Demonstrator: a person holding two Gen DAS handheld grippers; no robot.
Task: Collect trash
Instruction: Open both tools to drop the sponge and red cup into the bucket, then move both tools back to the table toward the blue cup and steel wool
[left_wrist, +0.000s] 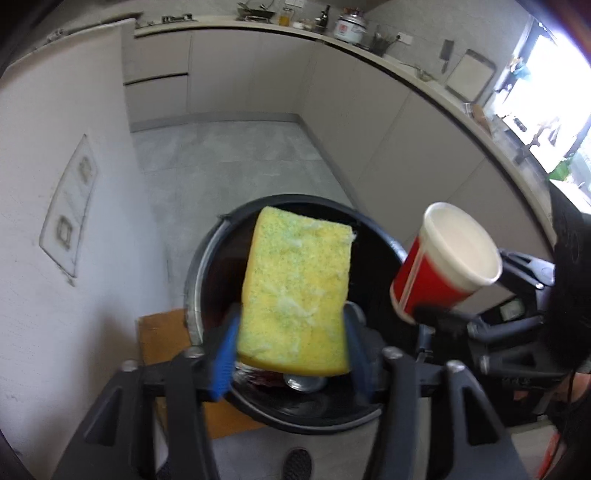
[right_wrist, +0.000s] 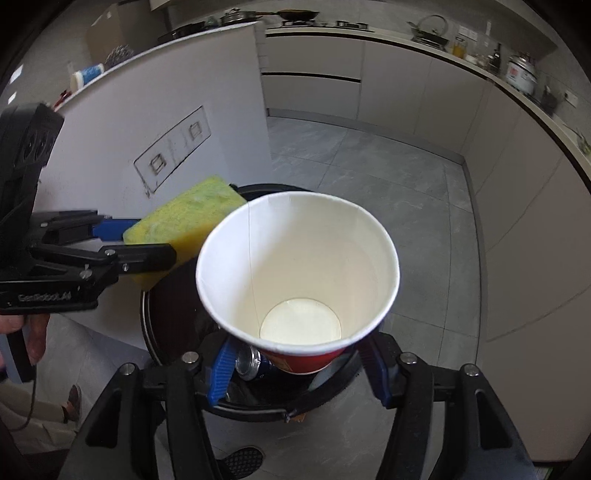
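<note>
– Since both items sit above the black bin (left_wrist: 195, 280), where exactly is each one?

– The yellow sponge (left_wrist: 295, 288) is over the bin's mouth, between the fingers of the left gripper (left_wrist: 291, 308). The red paper cup (right_wrist: 295, 266) is at three o'clock from the sponge in the left wrist view, mouth upward, over the bin's right rim. From the right wrist view, the sponge is at ten o'clock from the cup.

– State of the fingers?

– On the left, they stand apart at the sponge's two long edges, and the sponge shows at its full width. Whether they press on it or only flank it, I cannot tell. On the right gripper (right_wrist: 295, 345), the fingers are spread wider than the cup's base. A gap shows on the left side, where a drinks can (right_wrist: 247, 363) down in the bin is visible at seven o'clock from the base. The cup is not clamped.

– Why this placement?

– Judgement only: both grippers point steeply down so that whatever they let go lands inside the rim, not on the floor (right_wrist: 351, 166). The can suggests earlier rubbish is already collected.

– Risk?

– The cup is nearer the rim than the sponge is, so it could clip the edge and tip outward.
</note>
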